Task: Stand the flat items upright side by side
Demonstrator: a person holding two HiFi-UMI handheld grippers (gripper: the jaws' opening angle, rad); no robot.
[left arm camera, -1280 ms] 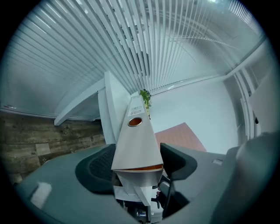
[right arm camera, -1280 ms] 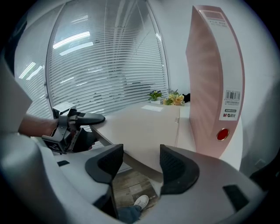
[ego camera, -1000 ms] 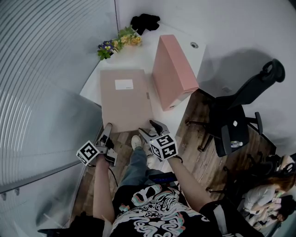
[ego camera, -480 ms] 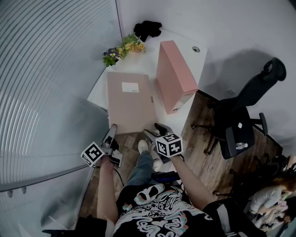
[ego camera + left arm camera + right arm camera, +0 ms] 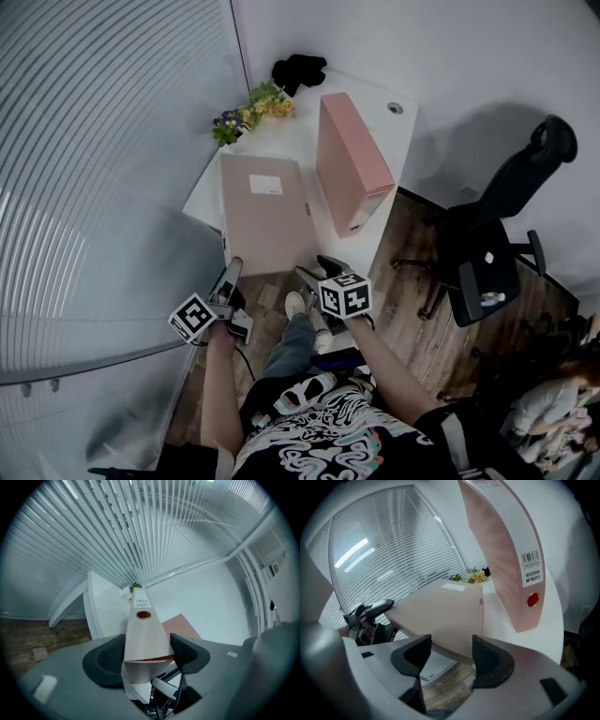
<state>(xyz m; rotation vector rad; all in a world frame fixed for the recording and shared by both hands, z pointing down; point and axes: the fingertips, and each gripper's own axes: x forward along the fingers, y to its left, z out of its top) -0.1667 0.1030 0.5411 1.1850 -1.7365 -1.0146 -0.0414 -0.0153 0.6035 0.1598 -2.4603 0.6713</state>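
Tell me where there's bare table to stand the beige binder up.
Bare: the narrow strip between the beige binder and the upright pink binder, and the table around the cable hole. Crowded: the far corner, with flowers and a black bundle.

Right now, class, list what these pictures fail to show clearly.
The black bundle: head view, too small to identify.
Label on the beige file box: head view, print too small.
Top of the pink file box: right gripper view, cut off by the edge.
Grip of the right tongs: right gripper view, tips overlap the beige file box.
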